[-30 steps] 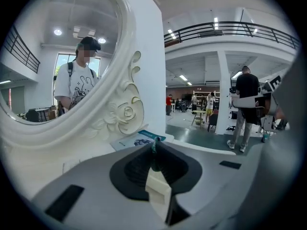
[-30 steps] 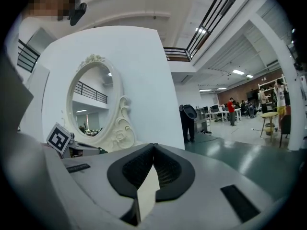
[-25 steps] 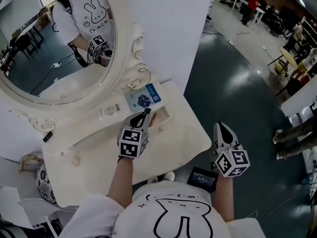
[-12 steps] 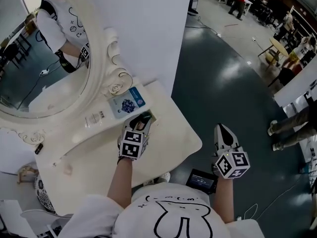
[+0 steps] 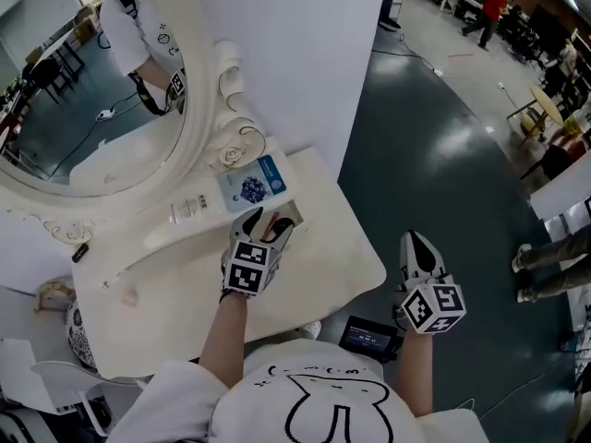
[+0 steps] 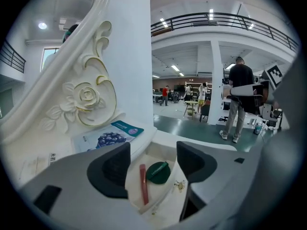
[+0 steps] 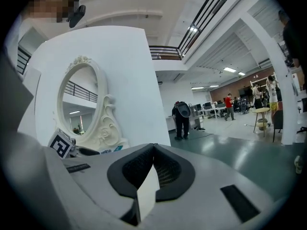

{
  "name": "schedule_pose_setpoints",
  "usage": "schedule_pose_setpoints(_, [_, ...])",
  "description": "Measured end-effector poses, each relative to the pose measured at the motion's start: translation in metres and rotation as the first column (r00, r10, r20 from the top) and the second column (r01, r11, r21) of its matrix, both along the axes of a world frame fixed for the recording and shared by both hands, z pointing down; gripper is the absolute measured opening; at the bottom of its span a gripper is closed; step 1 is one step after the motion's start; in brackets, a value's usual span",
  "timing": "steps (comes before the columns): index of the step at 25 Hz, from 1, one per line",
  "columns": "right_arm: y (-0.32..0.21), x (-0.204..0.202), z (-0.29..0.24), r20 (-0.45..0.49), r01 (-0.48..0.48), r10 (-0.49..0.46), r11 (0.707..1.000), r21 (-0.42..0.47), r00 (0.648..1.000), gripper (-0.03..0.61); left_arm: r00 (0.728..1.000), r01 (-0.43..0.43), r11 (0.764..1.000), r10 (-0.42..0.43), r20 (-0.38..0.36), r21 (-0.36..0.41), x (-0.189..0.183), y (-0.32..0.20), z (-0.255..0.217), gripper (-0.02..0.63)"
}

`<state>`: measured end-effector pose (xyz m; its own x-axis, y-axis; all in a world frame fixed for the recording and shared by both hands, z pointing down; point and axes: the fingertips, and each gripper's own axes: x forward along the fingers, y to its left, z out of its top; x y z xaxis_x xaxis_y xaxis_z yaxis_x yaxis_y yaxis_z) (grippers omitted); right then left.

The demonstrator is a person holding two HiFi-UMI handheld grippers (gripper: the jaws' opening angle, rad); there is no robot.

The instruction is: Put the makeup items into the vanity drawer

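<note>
The vanity drawer (image 5: 286,220) (image 6: 165,186) stands open at the right end of the vanity top. Inside it lie a thin red stick (image 6: 143,183) and a round dark-green compact (image 6: 158,171). My left gripper (image 5: 264,224) (image 6: 152,164) hangs just above the drawer, tilted down. Its jaws have just been opening and now stand wide apart, pressing on nothing, with both items below the gap. My right gripper (image 5: 413,244) (image 7: 152,169) is off the table's right side, over the floor, shut and empty.
A blue-printed sachet (image 5: 252,185) (image 6: 108,137) and a small white labelled packet (image 5: 188,210) lie on the raised shelf behind the drawer. The oval mirror (image 5: 83,90) with its carved frame (image 6: 84,97) rises at the left. A dark device (image 5: 367,337) sits below the vanity top's (image 5: 185,284) front edge.
The left gripper's jaws have gone from nearly shut to wide open over the drawer. The view has shifted a little; the right gripper stays beside the table.
</note>
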<state>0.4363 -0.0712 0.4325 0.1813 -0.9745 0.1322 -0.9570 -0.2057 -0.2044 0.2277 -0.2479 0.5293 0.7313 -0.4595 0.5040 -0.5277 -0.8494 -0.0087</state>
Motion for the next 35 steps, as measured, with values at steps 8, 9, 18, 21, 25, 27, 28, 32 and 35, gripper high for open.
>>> schedule_pose_setpoints(8, [-0.04, -0.036, -0.003, 0.011, 0.119, -0.12, 0.992, 0.035, 0.993, 0.008, 0.993, 0.118, 0.992, -0.117, -0.014, 0.044, -0.057, -0.011, -0.013, 0.322])
schedule_pose_setpoints(9, [-0.045, -0.044, -0.004, 0.009, 0.137, -0.138, 0.99, 0.038, 0.99, 0.008, 0.991, 0.135, 0.99, -0.134, -0.018, 0.048, -0.067, -0.013, -0.015, 0.322])
schedule_pose_setpoints(18, [-0.078, -0.124, -0.013, 0.007, 0.249, -0.25, 0.967, 0.057, 0.968, 0.008, 0.965, 0.261, 0.963, -0.259, -0.04, 0.062, -0.163, -0.018, -0.026, 0.325])
schedule_pose_setpoints(21, [-0.086, -0.157, -0.011, 0.014, 0.285, -0.287, 0.957, 0.054, 0.958, 0.008, 0.956, 0.292, 0.954, -0.29, -0.037, 0.074, -0.197, -0.018, -0.031, 0.331])
schedule_pose_setpoints(25, [-0.094, -0.201, -0.012, 0.021, 0.329, -0.33, 0.943, 0.052, 0.944, 0.008, 0.94, 0.342, 0.936, -0.341, -0.036, 0.076, -0.247, -0.016, -0.035, 0.332])
schedule_pose_setpoints(27, [-0.097, -0.222, -0.013, 0.023, 0.349, -0.35, 0.936, 0.051, 0.936, 0.008, 0.93, 0.368, 0.927, -0.366, -0.038, 0.078, -0.272, -0.014, -0.038, 0.333])
schedule_pose_setpoints(28, [-0.099, -0.232, -0.013, 0.025, 0.358, -0.36, 0.932, 0.05, 0.933, 0.008, 0.925, 0.381, 0.921, -0.379, -0.037, 0.079, -0.284, -0.014, -0.039, 0.331])
schedule_pose_setpoints(32, [-0.107, -0.271, -0.013, 0.029, 0.394, -0.396, 0.918, 0.047, 0.918, 0.008, 0.904, 0.428, 0.899, -0.427, -0.038, 0.086, -0.332, -0.011, -0.043, 0.331])
schedule_pose_setpoints(35, [-0.115, -0.302, -0.014, 0.024, 0.426, -0.427, 0.904, 0.041, 0.904, 0.008, 0.881, 0.474, 0.877, -0.471, -0.048, 0.083, -0.369, -0.012, -0.045, 0.332])
